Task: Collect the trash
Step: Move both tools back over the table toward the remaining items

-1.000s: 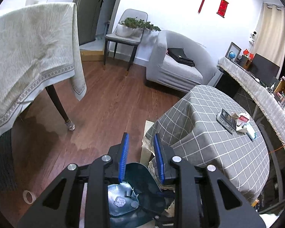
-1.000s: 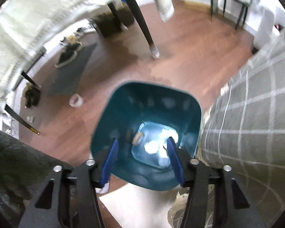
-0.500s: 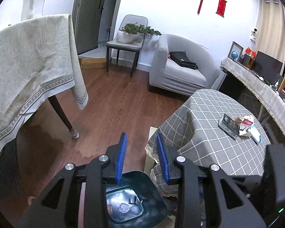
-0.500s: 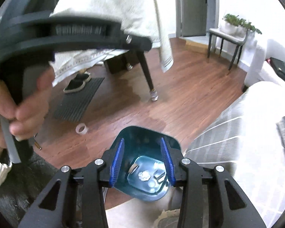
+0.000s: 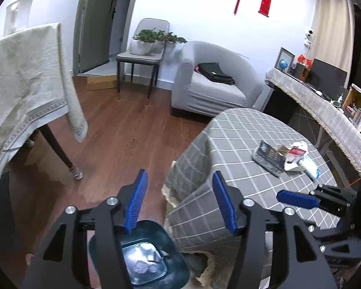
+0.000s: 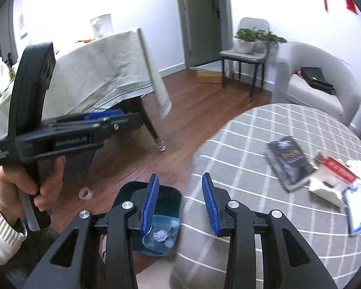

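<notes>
A teal trash bin (image 5: pixel 142 260) stands on the floor against the checked round table (image 5: pixel 228 144), with crumpled paper (image 6: pixel 160 236) in its bottom. On the tabletop lie a dark packet (image 6: pixel 288 161), a torn white-and-red carton (image 6: pixel 332 175) and a blue-white tissue pack (image 6: pixel 356 212). My left gripper (image 5: pixel 179 202) hangs above the bin's rim; its jaws are opening and nothing is between them. My right gripper (image 6: pixel 180 202) hovers over the table edge and the bin, jaws drawn in as narrow as they go, holding nothing.
A dining table under a beige cloth (image 5: pixel 24 84) stands to the left, its leg (image 5: pixel 60 154) on the wood floor. A tape roll (image 6: pixel 86 193) lies near the bin. Farther back are a grey armchair (image 5: pixel 211 86) and a chair with plants (image 5: pixel 142 55). A hand (image 6: pixel 16 183) holds the left gripper.
Both grippers rose away from the bin. The left jaws spread apart; the right jaws narrowed. The right view swung up from the bin's inside to the tabletop.
</notes>
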The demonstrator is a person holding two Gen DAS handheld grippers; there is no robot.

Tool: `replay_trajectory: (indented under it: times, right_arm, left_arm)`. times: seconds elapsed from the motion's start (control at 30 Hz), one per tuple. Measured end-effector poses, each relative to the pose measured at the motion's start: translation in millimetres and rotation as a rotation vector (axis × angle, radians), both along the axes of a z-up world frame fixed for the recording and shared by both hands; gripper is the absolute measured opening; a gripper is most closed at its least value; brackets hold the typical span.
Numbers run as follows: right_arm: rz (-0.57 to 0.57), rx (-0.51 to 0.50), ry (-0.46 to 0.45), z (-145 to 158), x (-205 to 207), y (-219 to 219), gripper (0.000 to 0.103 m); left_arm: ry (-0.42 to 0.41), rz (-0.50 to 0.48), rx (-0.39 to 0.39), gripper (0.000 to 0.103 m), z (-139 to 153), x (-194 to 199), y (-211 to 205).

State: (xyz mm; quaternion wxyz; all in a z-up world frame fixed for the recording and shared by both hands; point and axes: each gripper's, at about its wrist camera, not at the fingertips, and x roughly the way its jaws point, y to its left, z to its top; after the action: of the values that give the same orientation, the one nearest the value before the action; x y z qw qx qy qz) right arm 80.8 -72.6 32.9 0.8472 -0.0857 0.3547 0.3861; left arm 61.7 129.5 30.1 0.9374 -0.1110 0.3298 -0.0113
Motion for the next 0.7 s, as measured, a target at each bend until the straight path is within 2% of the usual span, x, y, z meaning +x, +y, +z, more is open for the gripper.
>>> replay_trajectory:
  times: [0.23, 0.47, 0.63, 0.7]
  right_arm:
    - [-0.097, 0.002, -0.015, 1, 9, -50, 0.038]
    - [-0.189, -0.006, -0.01, -3, 19, -98, 0.038]
    - [-0.237, -0.005, -0.022, -3, 23, -125, 0.048]
    - [-0.252, 0.001, -0.02, -3, 24, -136, 0.054]
  left_arm:
    - [0.019, -0.053, -0.015, 0.066, -4, 17, -40]
    - [0.034, -0.128, 0.002, 0.068, -7, 27, -90]
    - [0.051, -0.152, 0.016, 0.072, -9, 36, -116]
    - [0.063, -0.178, 0.036, 0.077, -11, 41, -127]
